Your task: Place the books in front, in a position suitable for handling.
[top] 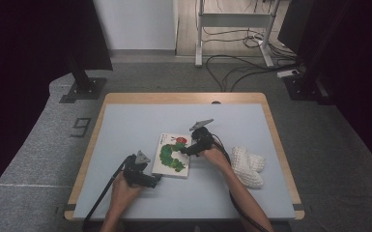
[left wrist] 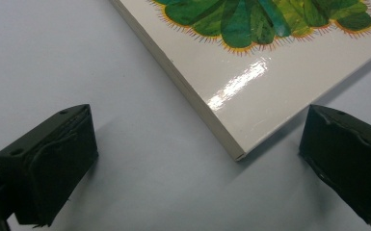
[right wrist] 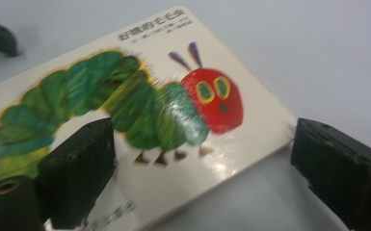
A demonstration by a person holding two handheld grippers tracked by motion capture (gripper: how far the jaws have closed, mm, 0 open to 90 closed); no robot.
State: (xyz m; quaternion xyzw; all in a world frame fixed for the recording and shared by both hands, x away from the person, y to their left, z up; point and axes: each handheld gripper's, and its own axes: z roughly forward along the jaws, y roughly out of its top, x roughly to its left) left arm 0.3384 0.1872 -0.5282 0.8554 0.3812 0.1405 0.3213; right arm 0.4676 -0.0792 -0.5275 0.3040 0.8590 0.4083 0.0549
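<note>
A picture book point(top: 172, 155) with a green caterpillar on its cover lies flat and closed in the middle of the table point(top: 125, 125). The left gripper point(top: 155, 180) waits at the book's near left corner, jaws wide and empty, likely to steady it. The right gripper point(top: 183, 151), jaws spread and gripping nothing, straddles the right edge, probably to lift the cover. A white knitted cloth point(top: 248, 166) lies apart on the right.

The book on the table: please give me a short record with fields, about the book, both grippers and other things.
book: a caterpillar picture book, closed, flat on the table
left gripper: open, jaws on either side of the book's near corner, apart from it
right gripper: open, one jaw over the cover, the other beyond its edge
other thing: white knitted item, right of the book
</note>
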